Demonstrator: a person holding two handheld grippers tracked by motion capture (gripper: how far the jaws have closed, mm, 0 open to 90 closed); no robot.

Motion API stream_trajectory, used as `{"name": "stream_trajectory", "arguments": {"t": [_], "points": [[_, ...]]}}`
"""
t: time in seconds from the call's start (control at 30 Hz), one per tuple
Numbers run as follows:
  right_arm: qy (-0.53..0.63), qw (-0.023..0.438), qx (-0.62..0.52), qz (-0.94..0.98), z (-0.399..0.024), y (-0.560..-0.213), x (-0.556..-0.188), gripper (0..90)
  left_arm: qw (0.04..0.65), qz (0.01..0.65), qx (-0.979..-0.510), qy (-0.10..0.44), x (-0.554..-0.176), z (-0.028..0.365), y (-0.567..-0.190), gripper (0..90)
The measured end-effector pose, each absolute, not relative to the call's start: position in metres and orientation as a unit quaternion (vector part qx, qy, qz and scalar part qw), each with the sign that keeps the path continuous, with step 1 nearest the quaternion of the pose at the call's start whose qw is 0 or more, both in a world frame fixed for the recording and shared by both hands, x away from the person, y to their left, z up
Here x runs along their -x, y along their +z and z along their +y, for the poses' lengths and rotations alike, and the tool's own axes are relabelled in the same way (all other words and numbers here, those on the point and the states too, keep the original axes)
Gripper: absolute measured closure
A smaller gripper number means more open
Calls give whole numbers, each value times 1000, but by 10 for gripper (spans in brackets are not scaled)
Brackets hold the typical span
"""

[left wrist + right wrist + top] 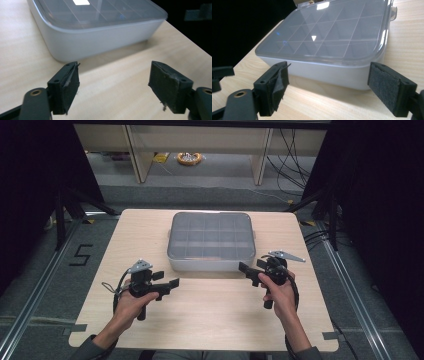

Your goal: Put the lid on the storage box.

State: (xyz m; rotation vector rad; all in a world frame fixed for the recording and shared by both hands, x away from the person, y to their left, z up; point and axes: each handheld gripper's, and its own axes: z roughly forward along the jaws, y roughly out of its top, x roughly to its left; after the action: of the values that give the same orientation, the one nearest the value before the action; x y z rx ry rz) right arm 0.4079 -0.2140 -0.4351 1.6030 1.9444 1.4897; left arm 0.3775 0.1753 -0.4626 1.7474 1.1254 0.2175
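The box [210, 241] lay crosswise between both tools; left tool [171, 284] and right tool [246, 270] gaped wide, empty, equally near.

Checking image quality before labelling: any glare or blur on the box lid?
Left gripper view: bright rectangular glare on the lid, box soft, jaws sharp. Right gripper view: small triangular highlight on the lid, dividers readable. High view: even light, lid hazy, dark surroundings.
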Motion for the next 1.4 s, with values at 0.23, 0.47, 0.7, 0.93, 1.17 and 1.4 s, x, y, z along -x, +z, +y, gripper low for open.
{"name": "stream_trajectory", "arguments": {"t": [0.23, 0.47, 0.7, 0.93, 1.17, 1.4], "points": [[496, 105, -543, 670, -210, -439, -398, 162, 496, 455, -735, 80, -367, 174, -471, 210], [486, 104, -528, 689, -209, -445, -392, 163, 497, 448, -740, 65, -358, 170, -478, 161], [487, 112, -522, 691, -207, -451, -383, 162, 498, 431, -750, 69, -349, 170, -481, 150], [476, 96, -516, 706, -207, -458, -369, 162, 489, 419, -761, 77, -338, 170, -485, 150], [477, 88, -510, 710, -206, -465, -358, 164, 479, 422, -766, 77, -330, 168, -490, 150], [473, 85, -501, 719, -206, -471, -346, 164, 477, 418, -770, 71, -321, 164, -492, 150]]}}
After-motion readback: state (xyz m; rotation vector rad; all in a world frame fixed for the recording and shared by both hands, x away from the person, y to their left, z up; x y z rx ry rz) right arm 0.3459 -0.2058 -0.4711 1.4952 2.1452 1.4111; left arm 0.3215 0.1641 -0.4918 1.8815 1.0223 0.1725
